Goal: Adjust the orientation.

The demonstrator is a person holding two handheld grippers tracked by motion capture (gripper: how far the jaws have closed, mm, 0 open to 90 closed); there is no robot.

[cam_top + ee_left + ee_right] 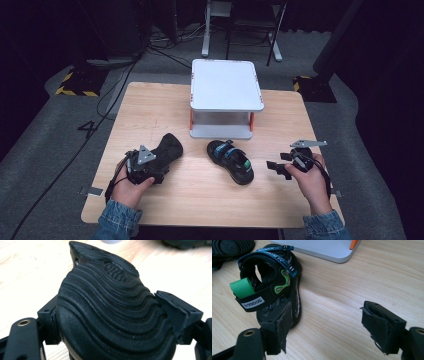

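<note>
At the left of the desk (150,100), the left claw (150,172) is clenching one black sandal (167,150), sole turned up; in the left gripper view its pads are pressing both sides of the ridged sole (110,315). That sandal's long axis is running from the claw toward the far right, pointing at the white shelf (227,85) standing at the far middle of the desk. Just right of it, near the shelf's bottom board, the second sandal (231,161) is lying upright on the wood, apart from both claws, its length running from far left to near right. At the right, the right claw (280,167) is hanging released, jaws wide apart and holding nothing. The second sandal is lying to its left, so the right claw is the nearer one; in the right gripper view the sandal with the green loop (269,290) is sitting just beyond the left jaw, not between the pads.
</note>
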